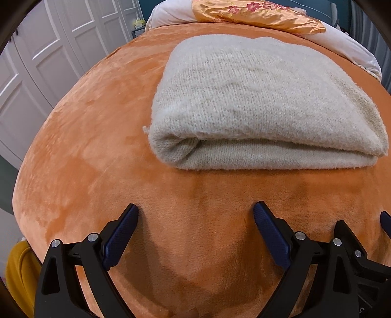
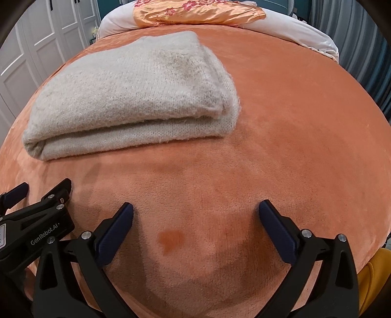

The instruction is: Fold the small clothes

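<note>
A cream knitted garment (image 1: 259, 97) lies folded into a thick rectangle on the orange plush bed cover (image 1: 92, 151). In the right wrist view the same folded garment (image 2: 132, 97) sits at the upper left. My left gripper (image 1: 195, 215) is open over bare cover, well short of the fold's near edge, with nothing between its blue pads. My right gripper (image 2: 195, 212) is also open and empty, over a darker spot on the cover (image 2: 171, 238). The left gripper (image 2: 34, 195) shows at the left edge of the right wrist view, beside the right one.
An orange satin pillow with red flowers (image 1: 259, 14) rests on white bedding (image 2: 305, 34) at the head of the bed. White panelled wardrobe doors (image 1: 48, 53) stand to the left. Something yellow (image 2: 376, 274) lies past the bed's near corner.
</note>
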`<state>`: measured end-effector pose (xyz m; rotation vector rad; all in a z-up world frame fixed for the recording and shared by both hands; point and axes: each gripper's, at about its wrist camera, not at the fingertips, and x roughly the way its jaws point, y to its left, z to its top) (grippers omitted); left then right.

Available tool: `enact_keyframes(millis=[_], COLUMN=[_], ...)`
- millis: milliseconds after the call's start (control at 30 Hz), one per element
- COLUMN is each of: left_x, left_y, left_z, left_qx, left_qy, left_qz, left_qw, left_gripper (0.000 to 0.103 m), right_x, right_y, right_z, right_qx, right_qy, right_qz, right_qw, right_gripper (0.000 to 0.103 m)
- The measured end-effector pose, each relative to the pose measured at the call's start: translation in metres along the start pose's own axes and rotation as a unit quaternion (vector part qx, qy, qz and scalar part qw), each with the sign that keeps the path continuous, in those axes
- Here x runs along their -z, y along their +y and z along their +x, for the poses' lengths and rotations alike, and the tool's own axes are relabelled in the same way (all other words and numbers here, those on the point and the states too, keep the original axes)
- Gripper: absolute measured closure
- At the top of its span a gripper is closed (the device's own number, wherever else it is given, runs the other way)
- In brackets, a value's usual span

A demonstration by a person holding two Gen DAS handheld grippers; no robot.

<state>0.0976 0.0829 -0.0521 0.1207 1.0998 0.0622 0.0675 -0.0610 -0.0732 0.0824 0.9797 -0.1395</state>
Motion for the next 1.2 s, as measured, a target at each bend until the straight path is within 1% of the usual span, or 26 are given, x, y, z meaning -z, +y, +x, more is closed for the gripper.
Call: enact_keyframes(millis=[267,333,400,800,1200], left_x=[0.001,0.0008,0.0018,0.0038,0.0029], left_y=[0.0,0.0006,0.0008,0.0016,0.0023], left_z=[0.0007,0.0011,0.0012,0.0004,0.0004], left_qx=[-0.001,-0.004,-0.005,-0.006,-0.005], left_qy=[0.001,0.002,0.003,-0.005,-0.001], left_qz=[-0.001,-0.003,-0.005,-0.007,-0.005], left_qw=[1.0,1.0,1.0,0.9999,1.0], left_gripper=[0.01,0.006,0.005,0.005,0.005], right_x=[-0.0004,-0.0001,0.0,0.0013,0.0025], right_y=[0.0032,0.0042,0.0057,0.0072,0.0054], right_z=[-0.0003,-0.0003,-0.0005,-0.0006,-0.0022], right_qx=[0.001,0.001,0.002,0.003,0.002], right_qy=[0.001,0.001,0.001,-0.002,-0.004], right_qz=[0.001,0.001,0.001,0.0,0.002], right_qw=[1.0,1.0,1.0,1.0,1.0], right_gripper=[0.005,0.005,0.005,0.005,0.005])
